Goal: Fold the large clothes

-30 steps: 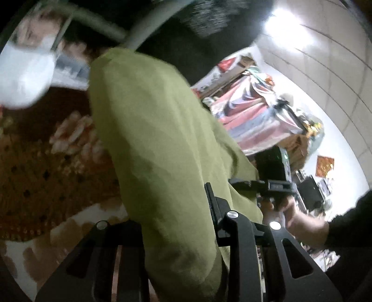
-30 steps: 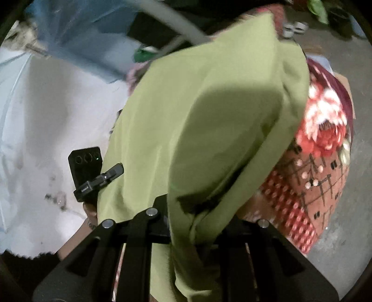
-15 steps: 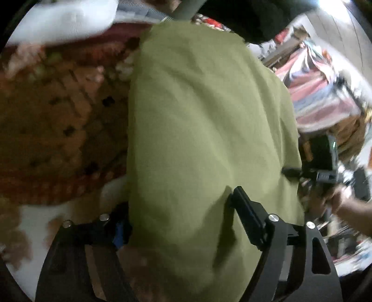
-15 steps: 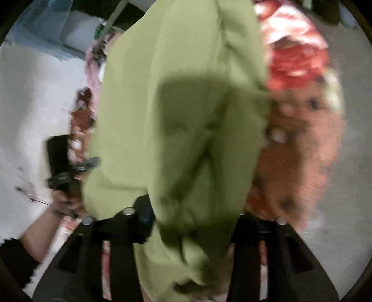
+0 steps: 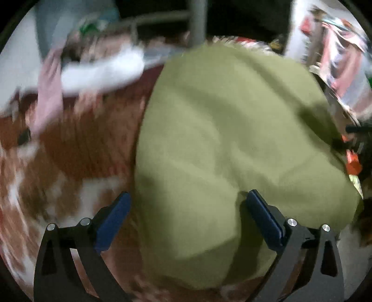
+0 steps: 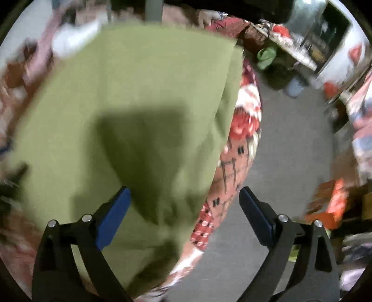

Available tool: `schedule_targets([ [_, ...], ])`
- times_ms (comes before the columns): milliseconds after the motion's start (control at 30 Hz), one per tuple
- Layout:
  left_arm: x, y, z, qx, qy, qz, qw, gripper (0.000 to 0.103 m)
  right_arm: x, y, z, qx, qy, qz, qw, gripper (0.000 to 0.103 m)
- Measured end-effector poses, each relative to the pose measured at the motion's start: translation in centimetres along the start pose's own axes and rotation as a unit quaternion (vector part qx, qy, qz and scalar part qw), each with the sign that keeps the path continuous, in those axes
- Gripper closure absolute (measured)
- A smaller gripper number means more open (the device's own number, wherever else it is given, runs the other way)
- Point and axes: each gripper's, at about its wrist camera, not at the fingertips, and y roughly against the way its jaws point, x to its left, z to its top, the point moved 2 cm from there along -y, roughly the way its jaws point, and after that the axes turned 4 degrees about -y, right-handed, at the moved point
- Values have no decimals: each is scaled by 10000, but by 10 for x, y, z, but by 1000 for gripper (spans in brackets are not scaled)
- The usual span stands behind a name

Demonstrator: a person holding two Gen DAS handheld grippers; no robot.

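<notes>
An olive-green garment [image 5: 232, 139] lies folded on a red and white floral bedspread [image 5: 69, 148]. My left gripper [image 5: 188, 202] hangs over its near end, jaws opening wide, with cloth lying between the blue pads [image 5: 111, 220] but untouched by them. In the right wrist view the same green garment [image 6: 130, 116] fills the left and centre. My right gripper [image 6: 183, 197] is over its near right corner at the bed's edge, jaws also opening, the cloth loose between the fingers. Both views are motion-blurred.
A white cloth [image 5: 102, 72] and a pink one [image 5: 48, 93] lie on the bed beyond the garment, before a grey metal bed rail [image 5: 197, 21]. Grey floor [image 6: 290, 151] lies right of the bed, with clutter, shoes [image 6: 267, 58] and draped fabric [image 5: 344, 69] around.
Both grippers went from shut on the hanging green garment to wide open. The garment has dropped flat onto the bed, and both cameras have tipped downward toward it.
</notes>
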Motion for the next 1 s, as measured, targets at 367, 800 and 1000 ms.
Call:
schedule_targets([
  [367,-4,49,-25,-96,49,55,9999,6,-72,26,18,-58,-1356,-353,9901,12],
  [800,-80,-6,12,-119,-611,174,9979,6,-39,-39,138,-672,-665,-593,9938,5],
  [1000,-113,2,-19,-78,-989,366,9944,6,-78,-52,117,-673,-596,-792,9928,5],
])
